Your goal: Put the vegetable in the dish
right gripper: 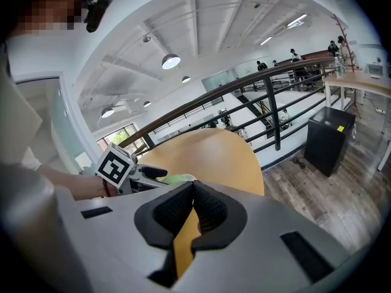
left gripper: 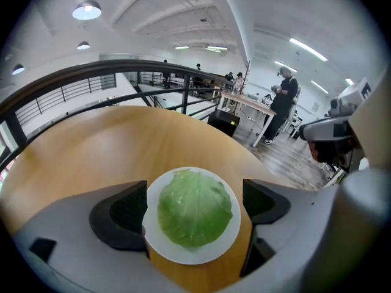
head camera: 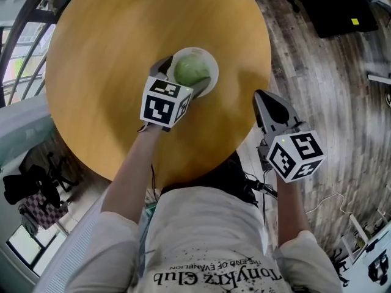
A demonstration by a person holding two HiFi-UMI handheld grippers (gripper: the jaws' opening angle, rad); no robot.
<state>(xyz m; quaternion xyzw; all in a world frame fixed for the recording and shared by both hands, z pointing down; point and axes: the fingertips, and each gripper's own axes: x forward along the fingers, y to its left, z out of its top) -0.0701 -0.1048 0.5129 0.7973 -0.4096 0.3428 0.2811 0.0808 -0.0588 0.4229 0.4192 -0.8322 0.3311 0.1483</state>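
Observation:
A pale green cabbage point(head camera: 191, 70) lies in a white dish point(head camera: 211, 60) on the round wooden table point(head camera: 104, 47). My left gripper point(head camera: 183, 78) hangs right over the dish, open, one jaw on each side. In the left gripper view the cabbage point(left gripper: 194, 207) fills the dish point(left gripper: 186, 259), and the dark pads point(left gripper: 119, 215) stand apart from it on both sides. My right gripper point(head camera: 263, 97) is shut with nothing in it, over the table's right edge. The right gripper view shows its own pads point(right gripper: 211, 211) pressed together and the cabbage point(right gripper: 177, 178) off to the left.
A dark railing point(head camera: 24, 35) curves round the table's far left. A black box point(head camera: 339, 8) stands on the wooden floor to the right. In the left gripper view a person point(left gripper: 282, 105) stands by a distant table point(left gripper: 247, 102).

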